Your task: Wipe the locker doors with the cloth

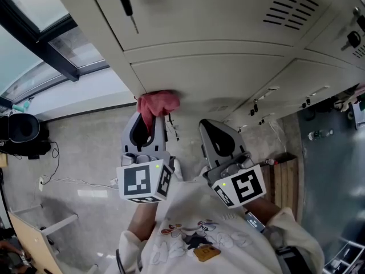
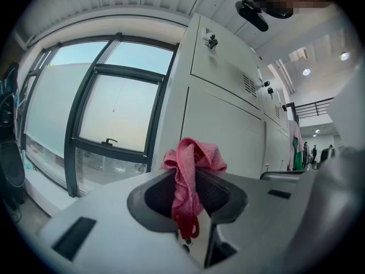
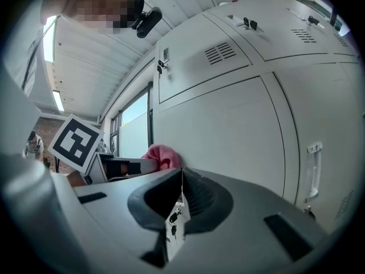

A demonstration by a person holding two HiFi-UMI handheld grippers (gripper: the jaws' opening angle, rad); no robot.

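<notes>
l gripper [image 1: 147, 121] clamped tight on crumpled pink woven cloth [image 1: 158, 103]. cloth at left edge of pale grey metal locker door [image 1: 228, 79], prob touching. r gripper [image 1: 210, 127] closed, empty. tip: press wad flat, even overlapping strokes across panel.

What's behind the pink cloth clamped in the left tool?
A pale locker door stands right behind the cloth, which the left tool holds bunched. The patch of door that the cloth covers can't be seen, nor whether they touch.
</notes>
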